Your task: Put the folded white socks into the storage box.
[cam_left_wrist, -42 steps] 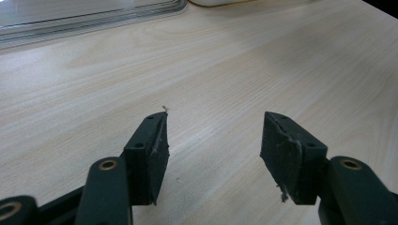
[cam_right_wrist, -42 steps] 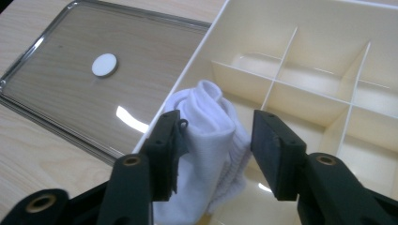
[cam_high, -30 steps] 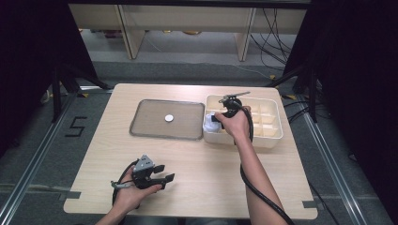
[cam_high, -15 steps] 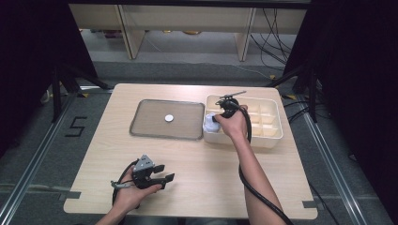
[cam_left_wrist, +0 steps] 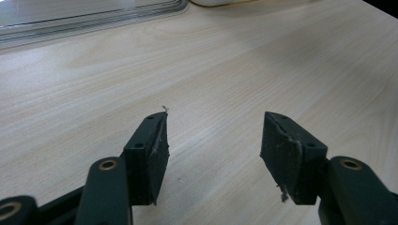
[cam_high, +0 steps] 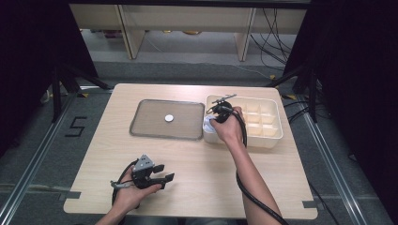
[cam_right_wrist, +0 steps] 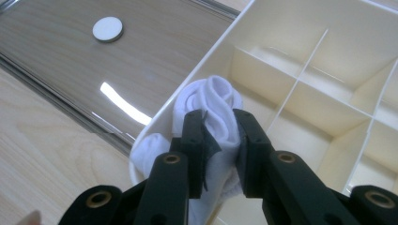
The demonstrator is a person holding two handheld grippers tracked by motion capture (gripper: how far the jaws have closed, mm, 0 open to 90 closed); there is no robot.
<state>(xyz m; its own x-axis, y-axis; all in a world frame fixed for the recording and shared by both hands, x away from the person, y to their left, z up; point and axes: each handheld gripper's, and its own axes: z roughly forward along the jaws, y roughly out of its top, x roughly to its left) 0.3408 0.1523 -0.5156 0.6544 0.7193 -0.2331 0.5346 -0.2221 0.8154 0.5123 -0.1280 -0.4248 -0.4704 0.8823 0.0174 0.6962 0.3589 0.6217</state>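
Right gripper (cam_right_wrist: 219, 140) jaws just closing, pinching white cloth (cam_right_wrist: 211, 101) at near-left corner compartment of cream divided box (cam_high: 267, 123), left gripper (cam_left_wrist: 213, 154) wide open, empty, above bare table (cam_left_wrist: 211, 61).

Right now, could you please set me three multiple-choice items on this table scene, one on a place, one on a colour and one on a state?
1. Where does the small round disc lie?
A. in the grey tray
B. in the divided box
C. on the bare table

2. What colour is the cloth in the right claw?
A. black
B. white
C. red

3. How does the left claw stand?
A. shut on the cloth
B. shut on the disc
C. open, over bare table

Answers:
1 A: the high view shows the disc near the tray's middle.
2 B: the right gripper view shows white folds between the black jaws, which have just been closing on them, at the near-left corner of the cream divided box.
3 C: the left gripper view shows a wide gap between its jaws, with nothing in it.
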